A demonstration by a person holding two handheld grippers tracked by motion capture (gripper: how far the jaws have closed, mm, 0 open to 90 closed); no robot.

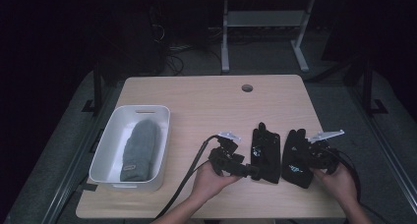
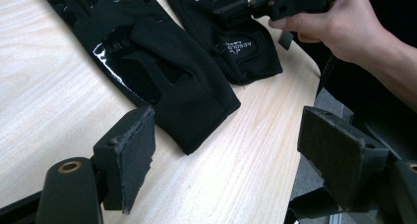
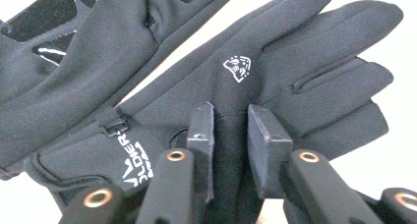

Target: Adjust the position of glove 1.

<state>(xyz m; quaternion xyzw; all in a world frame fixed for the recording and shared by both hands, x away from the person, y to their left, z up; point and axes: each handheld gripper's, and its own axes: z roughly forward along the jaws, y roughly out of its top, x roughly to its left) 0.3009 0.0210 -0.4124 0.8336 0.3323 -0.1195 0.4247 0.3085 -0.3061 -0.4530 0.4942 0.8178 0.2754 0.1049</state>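
2 black gloves lie side by side, close together, near the front right of the light wooden bench. The right tool sits over the right glove, its 2 black jaws drawn close together with a fold of that glove's fabric pinched between the pads, just below the small white emblem on the back of the glove; it is grasping the right glove. In the high view the person's right hand holds this tool at the glove's outer edge. The left tool is released: its 2 padded jaws stand wide apart above bare wood, with the cuff of the left glove lying just ahead of them, untouched. The left hand holds that tool just left of the left glove. At the bench's left edge stands a white tub with a grey knitted hat lying inside it, well apart from the gloves.
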